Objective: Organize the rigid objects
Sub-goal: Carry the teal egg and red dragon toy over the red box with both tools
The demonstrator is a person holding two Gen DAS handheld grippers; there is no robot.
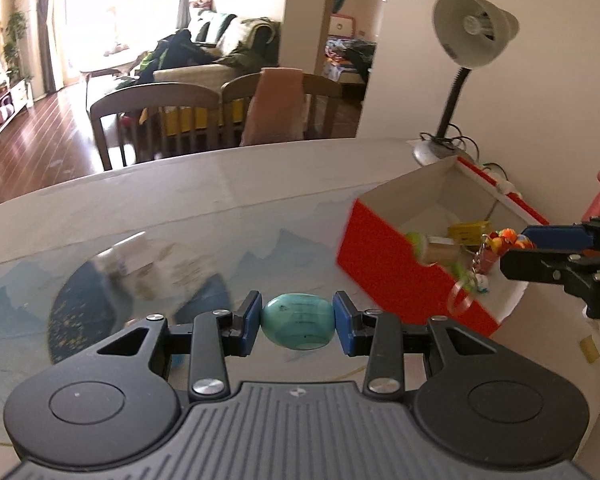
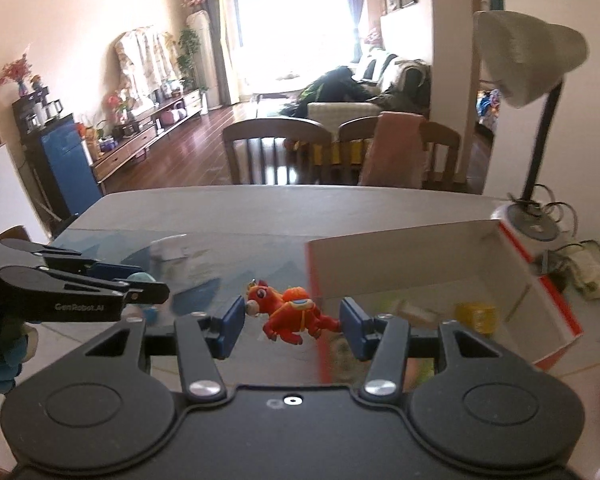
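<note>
While the left hand-held gripper [image 1: 297, 321] pinched a turquoise bead [image 1: 297, 321] above the tabletop [image 1: 220, 200] and the right hand-held gripper [image 2: 292, 317] clamped a red toy horse [image 2: 290, 314] beside the red box [image 2: 420, 256], either smooth piece might have slipped loose.

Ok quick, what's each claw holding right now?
Left claw: closed on the turquoise bead.
Right claw: closed on the red toy horse, beside the red box.

The only readable lettering is "GenRobot.AI", printed in pale letters along the black side of the left gripper [image 2: 138, 286], left of the red box [image 2: 440, 256].
</note>
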